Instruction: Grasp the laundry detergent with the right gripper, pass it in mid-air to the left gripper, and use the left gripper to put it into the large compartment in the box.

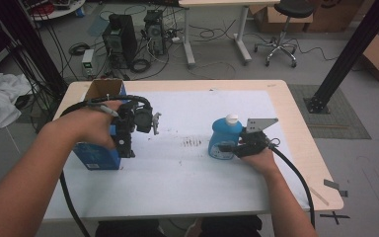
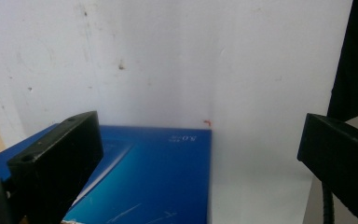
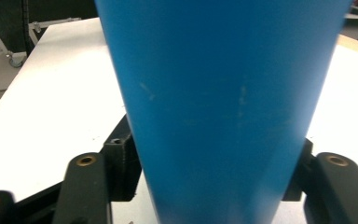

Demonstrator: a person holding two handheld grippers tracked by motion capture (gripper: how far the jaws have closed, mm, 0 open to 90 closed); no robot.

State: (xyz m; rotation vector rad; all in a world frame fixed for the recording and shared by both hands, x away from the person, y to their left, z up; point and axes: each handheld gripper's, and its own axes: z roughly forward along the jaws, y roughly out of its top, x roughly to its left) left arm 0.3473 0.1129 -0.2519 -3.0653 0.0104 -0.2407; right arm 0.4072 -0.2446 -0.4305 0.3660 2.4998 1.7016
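While the table [image 1: 177, 182] spreads its white sheet across most of the high view, a blue cardboard box [image 1: 97, 157] stands open-topped near its left edge, and the person's left forearm reaches over it. In the left gripper view the box's blue face [image 2: 158, 177] lies below and between the two black jaws, which stand wide apart with nothing between them but white sheet and that blue surface; whether either jaw touches the box cannot be told. The left hand-held gripper [image 1: 128, 143] hangs just beside the box's right side, its cable looping back over the box top.

Right of centre, well apart from the box, a blue bottle [image 1: 224, 138] with a white cap [image 1: 232, 119] stands upright on the sheet. The right hand-held gripper [image 1: 237, 147] is clamped around its lower body; in the right gripper view the bottle's blue wall [image 3: 223, 107] sits pressed between both jaws. A grey three-cornered plate [image 1: 260, 123] tops that gripper. Small dark smudges [image 1: 192, 143] mark the sheet between box and bottle.
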